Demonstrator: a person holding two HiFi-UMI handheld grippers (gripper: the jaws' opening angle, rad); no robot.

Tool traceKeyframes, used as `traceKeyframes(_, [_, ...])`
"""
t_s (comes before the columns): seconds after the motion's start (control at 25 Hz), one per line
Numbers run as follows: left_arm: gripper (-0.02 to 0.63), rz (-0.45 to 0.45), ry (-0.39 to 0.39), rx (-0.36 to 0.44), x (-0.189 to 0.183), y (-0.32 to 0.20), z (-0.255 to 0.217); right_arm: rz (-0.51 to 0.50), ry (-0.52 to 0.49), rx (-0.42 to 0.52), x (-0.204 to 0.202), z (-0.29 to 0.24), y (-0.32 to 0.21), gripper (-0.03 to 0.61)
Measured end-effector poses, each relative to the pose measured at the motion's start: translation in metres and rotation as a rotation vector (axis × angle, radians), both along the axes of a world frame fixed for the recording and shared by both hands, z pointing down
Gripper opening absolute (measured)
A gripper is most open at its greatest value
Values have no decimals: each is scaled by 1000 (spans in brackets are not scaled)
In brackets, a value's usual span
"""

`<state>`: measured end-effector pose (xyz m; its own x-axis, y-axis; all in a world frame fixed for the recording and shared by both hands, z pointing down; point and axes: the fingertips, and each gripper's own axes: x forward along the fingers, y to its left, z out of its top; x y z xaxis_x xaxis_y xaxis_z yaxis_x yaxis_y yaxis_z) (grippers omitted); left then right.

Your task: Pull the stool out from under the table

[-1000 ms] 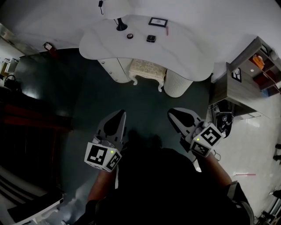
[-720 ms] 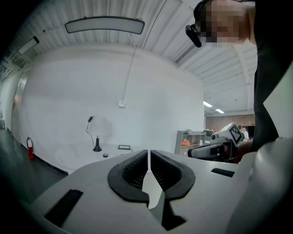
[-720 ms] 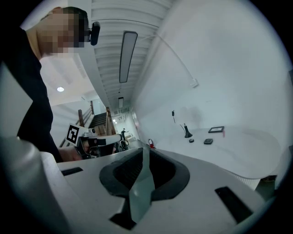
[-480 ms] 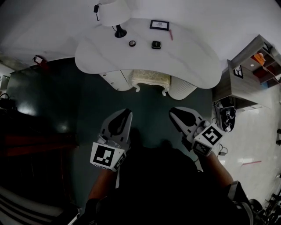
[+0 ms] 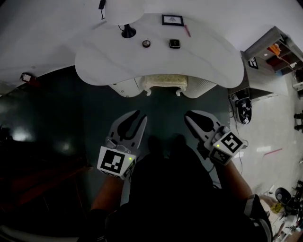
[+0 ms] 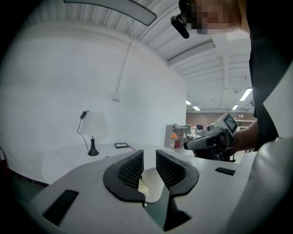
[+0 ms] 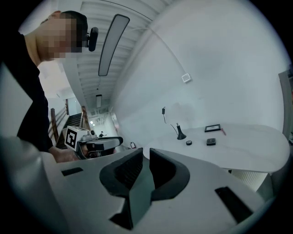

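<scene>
A cream padded stool (image 5: 164,82) with curved legs stands tucked under the front edge of the white curved table (image 5: 203,59). Both grippers are held out over the dark floor, a short way in front of the stool and touching nothing. My left gripper (image 5: 138,116) points at the stool's left side. Its jaws have just been opening and stand a little apart, with nothing between the pads (image 6: 131,167). My right gripper (image 5: 190,116) points at the stool's right side with its jaws closed together and empty. The right gripper view has the tabletop (image 7: 249,146) ahead.
On the table stand a white lamp (image 5: 124,14), a picture frame (image 5: 172,20), two small dark items (image 5: 146,44) (image 5: 174,43) and a red pen (image 5: 188,31). A grey shelf unit (image 5: 270,47) stands at the right, with a small device (image 5: 244,108) on the floor beside it.
The table and stool have come nearer as both grippers moved forward towards them. The left gripper's jaws, closed before, have parted slightly. The right jaws stay closed.
</scene>
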<state>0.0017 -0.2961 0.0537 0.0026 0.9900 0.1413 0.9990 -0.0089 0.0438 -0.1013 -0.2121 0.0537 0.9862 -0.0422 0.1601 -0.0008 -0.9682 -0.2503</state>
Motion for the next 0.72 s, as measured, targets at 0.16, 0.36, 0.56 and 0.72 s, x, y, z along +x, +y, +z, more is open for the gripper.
traceKeyframes(0.16, [97, 39, -34, 4, 16, 11, 12, 51, -1, 26, 17, 4, 6, 20])
traceKeyframes(0.36, [100, 65, -42, 24, 32, 33, 32, 66, -18, -3, 33, 28, 28, 20])
traceKeyframes(0.56, [98, 52, -41, 66, 44, 66, 67, 46, -46, 25, 47, 69, 59, 20])
traceKeyframes(0.72, [109, 55, -41, 86, 49, 98, 94, 41, -60, 15, 55, 99, 92, 20])
